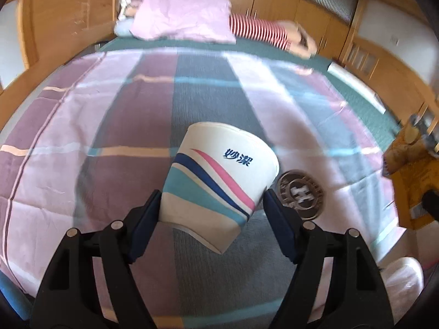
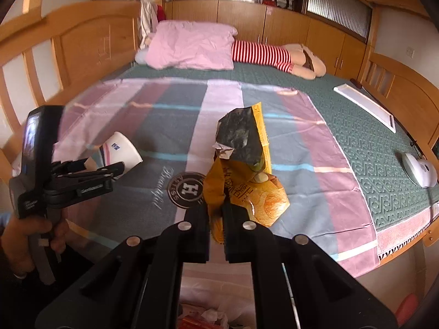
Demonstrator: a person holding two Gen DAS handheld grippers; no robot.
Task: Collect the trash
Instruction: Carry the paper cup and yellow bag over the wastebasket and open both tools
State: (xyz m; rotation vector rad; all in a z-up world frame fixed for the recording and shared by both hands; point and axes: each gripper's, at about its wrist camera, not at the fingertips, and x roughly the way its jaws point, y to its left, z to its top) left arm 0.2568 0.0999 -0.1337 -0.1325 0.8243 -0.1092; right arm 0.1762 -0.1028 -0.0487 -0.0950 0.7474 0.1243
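A white paper cup (image 1: 219,181) with blue, pink and teal stripes hangs tilted above the bed, and my left gripper (image 1: 211,216) is shut on it, pads pressing its two sides. In the right wrist view the same cup (image 2: 120,150) shows at the left in the left gripper (image 2: 109,166), which a hand (image 2: 30,235) holds. My right gripper (image 2: 216,219) is shut on a crumpled yellow snack bag (image 2: 247,192) whose dark inner foil stands up above the fingers. The bag (image 1: 408,181) also shows at the right edge of the left wrist view.
Below lies a patchwork bedspread (image 2: 164,115) with a round logo (image 1: 299,194). A pink pillow (image 2: 192,46) and a striped plush toy (image 2: 260,52) lie at the headboard. A white device (image 2: 419,170) and a white board (image 2: 365,107) sit right. A plastic trash bag (image 2: 208,315) hangs below.
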